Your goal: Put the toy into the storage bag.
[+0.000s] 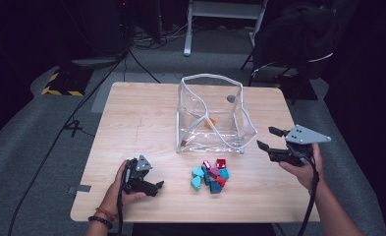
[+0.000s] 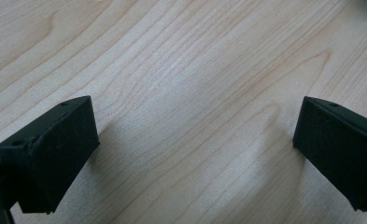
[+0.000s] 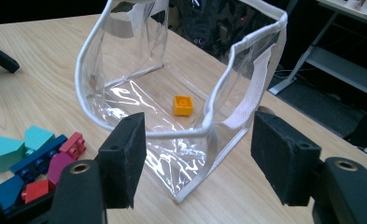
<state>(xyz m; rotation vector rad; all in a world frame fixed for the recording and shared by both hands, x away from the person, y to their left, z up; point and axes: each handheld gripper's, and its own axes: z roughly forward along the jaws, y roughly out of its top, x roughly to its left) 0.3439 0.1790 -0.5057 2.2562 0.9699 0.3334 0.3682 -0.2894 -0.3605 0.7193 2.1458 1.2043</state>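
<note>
Here the thing in hand is a clear plastic bag (image 1: 215, 115), box-shaped and standing upright with its mouth open, set on the far-middle part of the light wooden table (image 1: 131, 123). Its walls are glossy, see-through film that buckles and throws pale glare, and every edge is bound with a white trim; in the right gripper view (image 3: 190, 93) a broad white strap runs down the inside of the near wall. A single orange-yellow brick (image 3: 183, 105) lies flat on the bag's floor, its round stud up. No brand, label or readable writing shows on the bag or the bricks. The right gripper (image 1: 271, 138) is held off the tabletop just right of the bag, pointing at it, its jaws spread with nothing between them; in its own view the bag's near corner sits beyond the gap, apart from the pads. The left gripper (image 1: 157, 187) rests low over the table's near-left part, well apart from the bag, and its own view (image 2: 195, 140) shows its jaws wide apart over bare wood grain. Between the two grippers, just in front of the bag, lies a small heap of loose bricks (image 1: 211, 176) in teal, blue, red and magenta.
</note>
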